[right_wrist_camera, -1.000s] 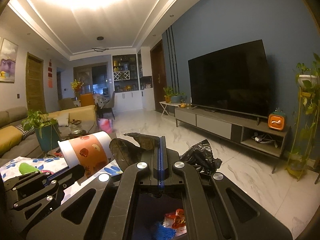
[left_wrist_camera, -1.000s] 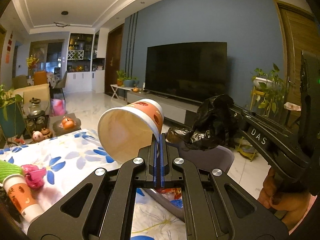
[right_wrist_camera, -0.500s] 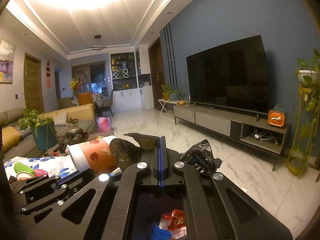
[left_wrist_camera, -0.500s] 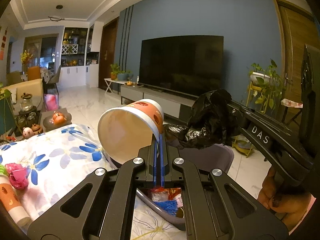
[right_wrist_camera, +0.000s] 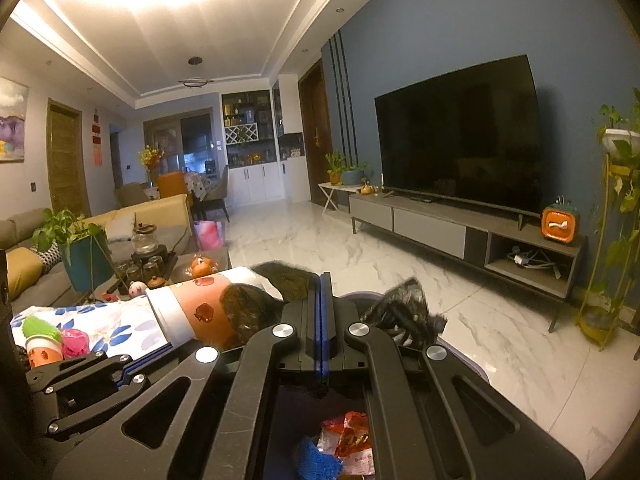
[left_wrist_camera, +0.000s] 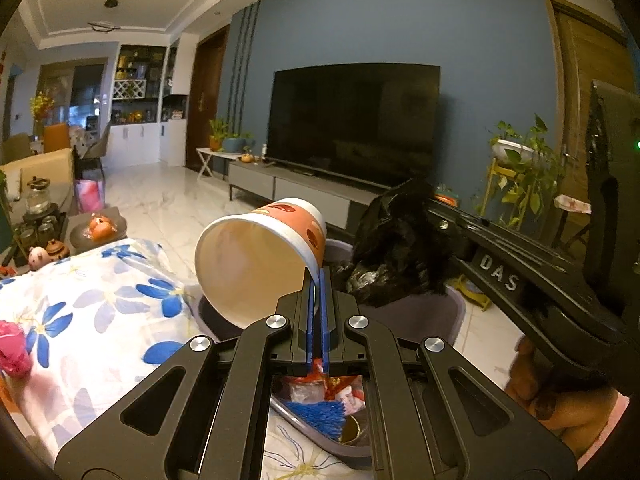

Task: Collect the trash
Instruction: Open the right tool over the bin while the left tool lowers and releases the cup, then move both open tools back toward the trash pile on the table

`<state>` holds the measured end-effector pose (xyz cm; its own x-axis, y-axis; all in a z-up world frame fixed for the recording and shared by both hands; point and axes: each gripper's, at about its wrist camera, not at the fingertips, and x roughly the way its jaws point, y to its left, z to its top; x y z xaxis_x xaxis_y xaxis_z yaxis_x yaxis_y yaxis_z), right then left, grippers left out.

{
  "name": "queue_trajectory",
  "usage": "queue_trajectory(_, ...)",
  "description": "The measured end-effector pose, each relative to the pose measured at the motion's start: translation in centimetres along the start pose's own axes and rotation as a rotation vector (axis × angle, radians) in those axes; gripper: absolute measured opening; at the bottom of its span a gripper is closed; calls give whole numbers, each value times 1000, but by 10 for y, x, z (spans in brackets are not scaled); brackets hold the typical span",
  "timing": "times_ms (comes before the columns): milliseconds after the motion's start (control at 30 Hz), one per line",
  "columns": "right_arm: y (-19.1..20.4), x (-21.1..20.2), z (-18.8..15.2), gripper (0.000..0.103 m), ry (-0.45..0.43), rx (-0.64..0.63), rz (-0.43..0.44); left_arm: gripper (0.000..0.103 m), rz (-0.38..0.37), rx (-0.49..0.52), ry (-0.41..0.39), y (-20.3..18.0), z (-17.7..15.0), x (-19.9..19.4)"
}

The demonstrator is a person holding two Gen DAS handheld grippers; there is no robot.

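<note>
**Cup over the bin**

The left gripper (left_wrist_camera: 316,280) pinches the rim of an orange-and-white paper cup (left_wrist_camera: 260,256) at frame centre. The right gripper (right_wrist_camera: 323,284) clamps crumpled black bag plastic (right_wrist_camera: 404,312). A grey bin (left_wrist_camera: 420,312) below is mostly hidden.

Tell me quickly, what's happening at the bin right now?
A person is clearing trash with a tool in each hand. The left tool is pinched shut on the rim of an orange-and-white paper cup, tipped on its side over the grey bin. The right tool holds up the edge of the black bag lining it. Wrappers already lie inside. Another cup waits on the floral cloth.
</note>
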<state>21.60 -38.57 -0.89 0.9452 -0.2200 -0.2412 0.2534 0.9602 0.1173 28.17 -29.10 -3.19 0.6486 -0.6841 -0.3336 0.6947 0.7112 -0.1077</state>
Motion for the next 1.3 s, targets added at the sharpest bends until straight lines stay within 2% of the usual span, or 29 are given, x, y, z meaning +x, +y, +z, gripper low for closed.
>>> queue_trajectory(67, -3, 3, 0, 14, 9, 7, 0, 2, -7, 3, 5, -1, -2, 2)
queue_trajectory(133, -7, 5, -1, 36, 11, 19, -6, 5, -19, 3, 6, -1, -5, 3)
queue_trajectory(233, -11, 2, -3, 38, 3, 21, -27, 14, 15, 18, 12, 0, -8, 3)
queue_trajectory(400, -10, -12, -6, 48, -11, 19, -51, 66, 80, -52, -22, 13, -10, -15)
queue_trajectory(467, -8, -20, -8, 55, -24, 16, -56, 74, 127, -81, -53, 19, -11, -30)
queue_trajectory(633, 0, -41, -11, 74, -47, 27, -58, 82, 228, -98, -75, 24, -15, -65)
queue_trajectory(667, 1, -45, -12, 75, -49, 32, -55, 83, 255, -96, -76, 25, -17, -73)
queue_trajectory(1000, 33, -92, -29, 82, -56, -8, -24, 87, 474, -111, -61, 36, -36, -143)
queue_trajectory(1300, 63, -123, -45, 82, -16, -18, 44, 87, 580, -145, -79, 44, -50, -212)
